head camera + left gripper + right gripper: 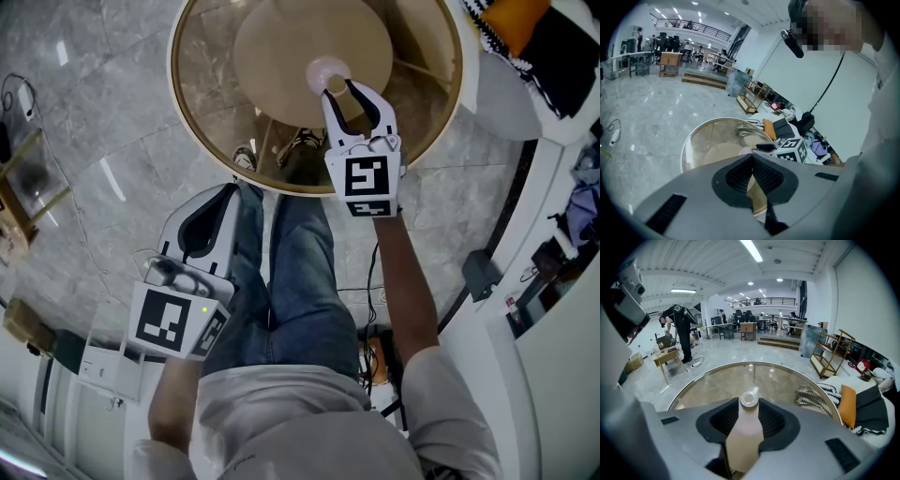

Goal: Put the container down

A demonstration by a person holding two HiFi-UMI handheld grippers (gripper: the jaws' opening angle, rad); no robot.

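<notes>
- The job is not done yet, I think; the container (745, 427) does not stand by itself on the round glass worktop (202, 56); it is in the right claw (341, 90).
- The right claw is clamped on the container; its dark pads (774, 421) press on the pale body from both sides; the jaws stand wide because the body fills the gap.
- The container lies along the jaws and is tilted; its round silver cap (749, 399) is out at the tips; its bottom end points back toward the claw's own body.
- In the head view the cap sits over the middle of the worktop, above the tan disc (281, 47) under the glass; I cannot tell if the bottom touches the glass, because the claw hides it.
- What is left, as I see it: bring the container down until it stands on the glass; let go; pull the claw away.
- The left claw (752, 157) has its jaws together with nothing between them; it hangs over the person's legs (291, 272), well apart from the container.
</notes>
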